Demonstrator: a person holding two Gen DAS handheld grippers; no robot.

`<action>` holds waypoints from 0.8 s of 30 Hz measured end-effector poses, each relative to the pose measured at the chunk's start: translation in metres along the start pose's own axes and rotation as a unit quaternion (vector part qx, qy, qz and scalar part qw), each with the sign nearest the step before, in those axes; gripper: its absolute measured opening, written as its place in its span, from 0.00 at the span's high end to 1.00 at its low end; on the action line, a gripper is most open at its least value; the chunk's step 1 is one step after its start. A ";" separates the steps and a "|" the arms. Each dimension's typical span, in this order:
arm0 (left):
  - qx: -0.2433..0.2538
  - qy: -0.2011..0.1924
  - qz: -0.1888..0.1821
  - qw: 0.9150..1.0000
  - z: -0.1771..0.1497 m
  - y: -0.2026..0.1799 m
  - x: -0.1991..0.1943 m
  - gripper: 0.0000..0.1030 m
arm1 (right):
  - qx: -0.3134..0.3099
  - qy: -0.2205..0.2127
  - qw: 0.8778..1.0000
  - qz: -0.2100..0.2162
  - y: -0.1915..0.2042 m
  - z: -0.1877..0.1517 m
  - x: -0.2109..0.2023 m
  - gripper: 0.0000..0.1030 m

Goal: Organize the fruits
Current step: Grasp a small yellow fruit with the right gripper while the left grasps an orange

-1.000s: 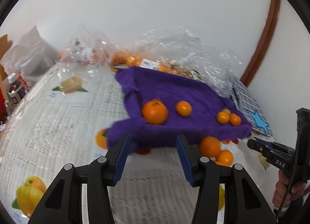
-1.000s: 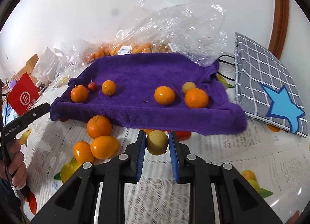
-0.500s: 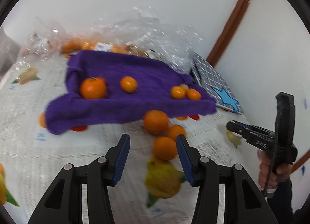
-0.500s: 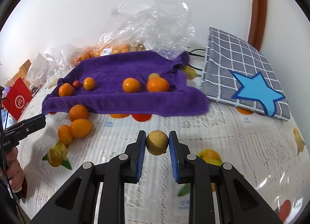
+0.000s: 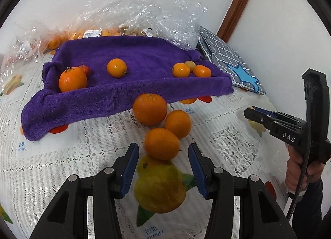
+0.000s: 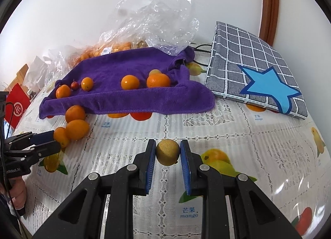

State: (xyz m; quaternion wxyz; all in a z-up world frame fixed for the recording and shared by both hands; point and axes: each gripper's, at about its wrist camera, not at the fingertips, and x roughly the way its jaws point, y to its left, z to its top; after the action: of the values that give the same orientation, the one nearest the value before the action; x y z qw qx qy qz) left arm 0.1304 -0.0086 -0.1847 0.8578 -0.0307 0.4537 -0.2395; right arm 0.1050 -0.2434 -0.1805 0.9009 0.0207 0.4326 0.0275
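Left wrist view: the open left gripper [image 5: 163, 161] has swung from the purple terry towel [image 5: 132, 86] to bracket the nearest loose orange citrus fruit [image 5: 161, 143] lying before the towel, ready to pick; right gripper [image 6: 168, 154] still clamps a small yellow-brown round fruit [image 6: 167, 151].

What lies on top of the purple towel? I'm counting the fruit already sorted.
On the purple towel lie six fruits: an orange, a small red fruit, a small orange, then two more oranges and a yellowish fruit, half hidden behind them. Nothing shows whether its folds hide more.
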 end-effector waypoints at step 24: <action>-0.066 -0.073 0.001 0.995 -0.001 0.022 -0.026 0.67 | 0.016 -0.013 1.000 0.001 -0.001 0.005 -0.015 0.77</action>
State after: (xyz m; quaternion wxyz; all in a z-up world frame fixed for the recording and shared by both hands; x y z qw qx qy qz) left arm 0.1260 0.0225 -0.1714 0.8848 -0.1043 0.4049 -0.2057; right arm 0.0997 -0.2453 -0.1656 0.9062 0.0357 0.4209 0.0210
